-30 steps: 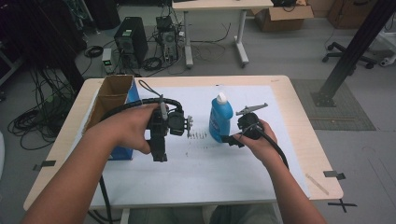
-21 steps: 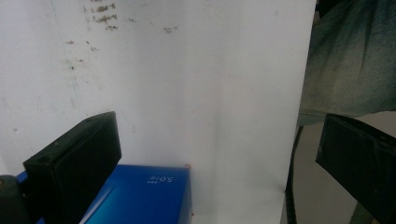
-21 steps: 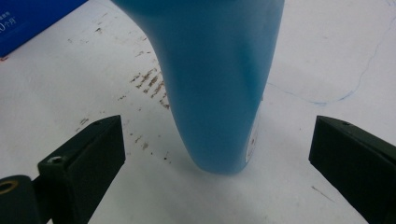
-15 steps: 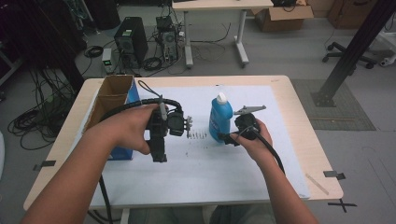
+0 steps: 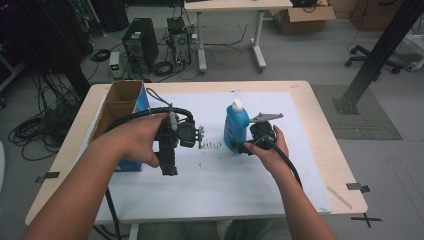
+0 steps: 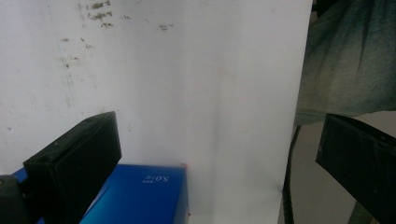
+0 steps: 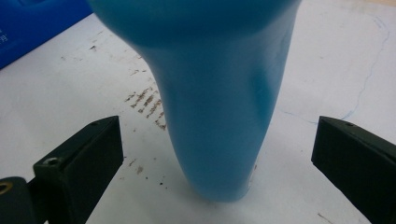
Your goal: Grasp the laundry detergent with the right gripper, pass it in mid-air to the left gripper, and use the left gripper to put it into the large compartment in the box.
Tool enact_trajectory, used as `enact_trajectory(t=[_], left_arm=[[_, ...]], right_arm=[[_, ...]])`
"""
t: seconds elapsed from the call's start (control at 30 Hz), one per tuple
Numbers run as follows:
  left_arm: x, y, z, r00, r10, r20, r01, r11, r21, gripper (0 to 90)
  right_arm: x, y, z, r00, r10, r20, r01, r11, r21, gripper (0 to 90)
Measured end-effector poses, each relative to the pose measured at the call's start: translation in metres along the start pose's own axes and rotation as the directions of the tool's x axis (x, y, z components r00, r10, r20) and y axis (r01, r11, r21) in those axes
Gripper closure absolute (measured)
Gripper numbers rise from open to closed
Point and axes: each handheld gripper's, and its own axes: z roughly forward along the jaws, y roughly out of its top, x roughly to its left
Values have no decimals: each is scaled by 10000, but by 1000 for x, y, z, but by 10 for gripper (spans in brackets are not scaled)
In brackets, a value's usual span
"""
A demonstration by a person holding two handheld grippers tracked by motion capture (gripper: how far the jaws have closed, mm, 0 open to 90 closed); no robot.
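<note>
Blue bottle [image 5: 236,128]: standing upright mid-worktop on the white sheet [image 5: 240,180]. Right gripper [image 7: 217,154] is framing its base, jaws apart, not touching, for a low grip. Left gripper [image 6: 217,154] is waiting left of the bottle, jaws apart, over the blue box [image 6: 140,198].

Two black jaws of the left gripper [image 6: 219,163] stand wide apart at the lower corners of the frame, over a white sheet [image 6: 187,84] flecked with dark marks at upper left. A blue box [image 6: 140,198] sits at bottom left beside the left-hand jaw; dark cloth [image 6: 350,56] shows at upper right.
</note>
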Motion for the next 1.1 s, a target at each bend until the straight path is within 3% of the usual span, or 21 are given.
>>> enact_trajectory(t=[0.6, 1.1], left_arm=[[-4, 0, -1, 10000, 55, -24, -55, 10000, 1, 3], [-6, -4, 5, 10000, 73, 61, -73, 10000, -44, 2]], right_arm=[[4, -1, 10, 9994, 11, 340, 15, 9970, -770, 17], [6, -4, 24, 9975, 238, 661, -130, 9872, -1590, 16]])
